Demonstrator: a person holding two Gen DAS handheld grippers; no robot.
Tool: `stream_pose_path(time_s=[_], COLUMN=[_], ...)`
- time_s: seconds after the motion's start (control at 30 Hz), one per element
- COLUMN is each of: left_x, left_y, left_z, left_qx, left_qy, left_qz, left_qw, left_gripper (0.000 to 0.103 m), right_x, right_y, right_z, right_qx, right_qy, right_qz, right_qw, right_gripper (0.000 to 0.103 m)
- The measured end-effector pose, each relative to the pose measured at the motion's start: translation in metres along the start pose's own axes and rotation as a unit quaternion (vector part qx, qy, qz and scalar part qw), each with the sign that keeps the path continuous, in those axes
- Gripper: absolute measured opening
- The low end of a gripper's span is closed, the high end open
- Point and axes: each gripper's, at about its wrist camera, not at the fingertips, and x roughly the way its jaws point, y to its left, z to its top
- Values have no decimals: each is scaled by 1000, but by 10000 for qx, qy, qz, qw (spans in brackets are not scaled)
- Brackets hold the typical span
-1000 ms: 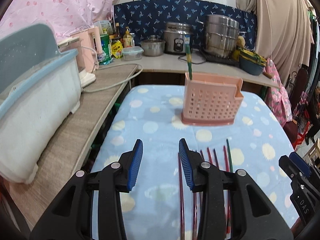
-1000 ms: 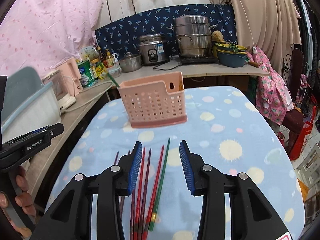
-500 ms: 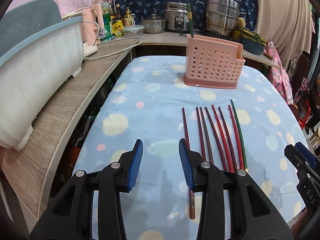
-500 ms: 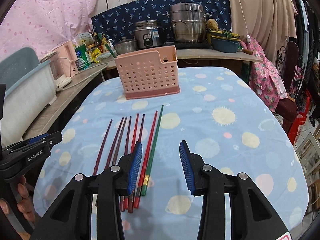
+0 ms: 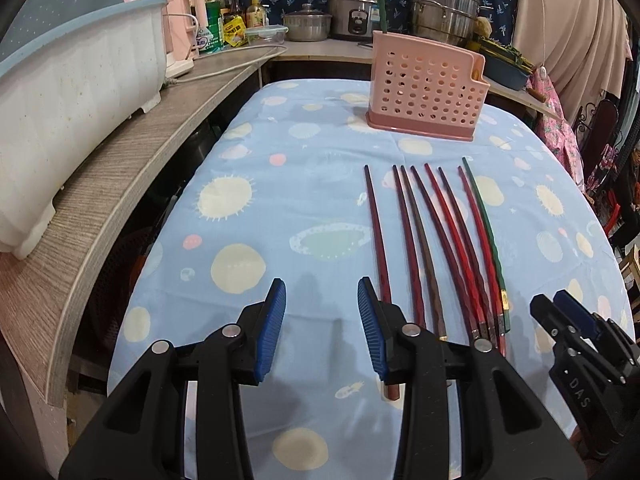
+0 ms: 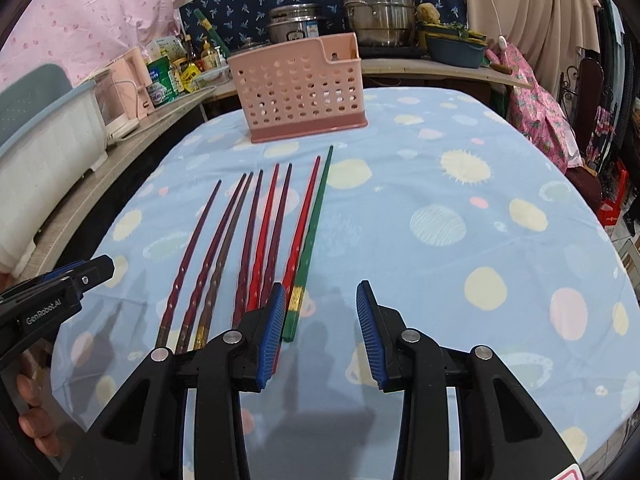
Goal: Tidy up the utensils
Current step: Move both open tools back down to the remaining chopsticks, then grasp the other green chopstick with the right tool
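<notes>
On the far left of the left wrist view a pale dish tub [image 5: 68,92] sits on a grey wooden counter [image 5: 120,184], with jars and a pink kettle [image 5: 182,32] behind it. Next to it the desk [image 5: 280,200] wears a blue cloth printed with suns and dots.

The left gripper [image 5: 322,320] hangs low over the cloth at the bottom centre of that frame, its blue fingers [image 5: 272,328] parted with only bare cloth between them. Its right finger sits over the thick end of the leftmost dark red chopstick.

Just right of it lie the chopsticks [image 5: 436,240], eight of them side by side, thin tips toward the top of the frame: red and dark red ones, with a green chopstick [image 6: 310,240] at the right edge of the row.

Above them, upper centre, stands the pink perforated holder [image 5: 426,92], upright, with one green stick poking out of its back corner.

In the right wrist view the right gripper [image 6: 320,320] hovers at bottom centre, its fingers closing, empty cloth between them; the green chopstick's thick end lies just inside the left finger, and whether they touch I cannot tell.
</notes>
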Motion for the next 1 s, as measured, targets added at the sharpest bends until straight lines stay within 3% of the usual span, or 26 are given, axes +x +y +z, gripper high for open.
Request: stream_pose_path(time_s=[0.4, 1.0], left_x=[7, 12], left_y=[4, 1], left_z=[-8, -14], left_qx=[-28, -51], left_qy=[135, 283], left_qz=[-8, -142], left_qw=[9999, 9995], left_gripper=[36, 36], right_x=[23, 26], right_y=[8, 0], right_z=[-5, -7], right_qx=[-68, 7], right_qy=[231, 301], right_qz=[38, -10], right_qw=[9997, 9995], right_gripper=[17, 7])
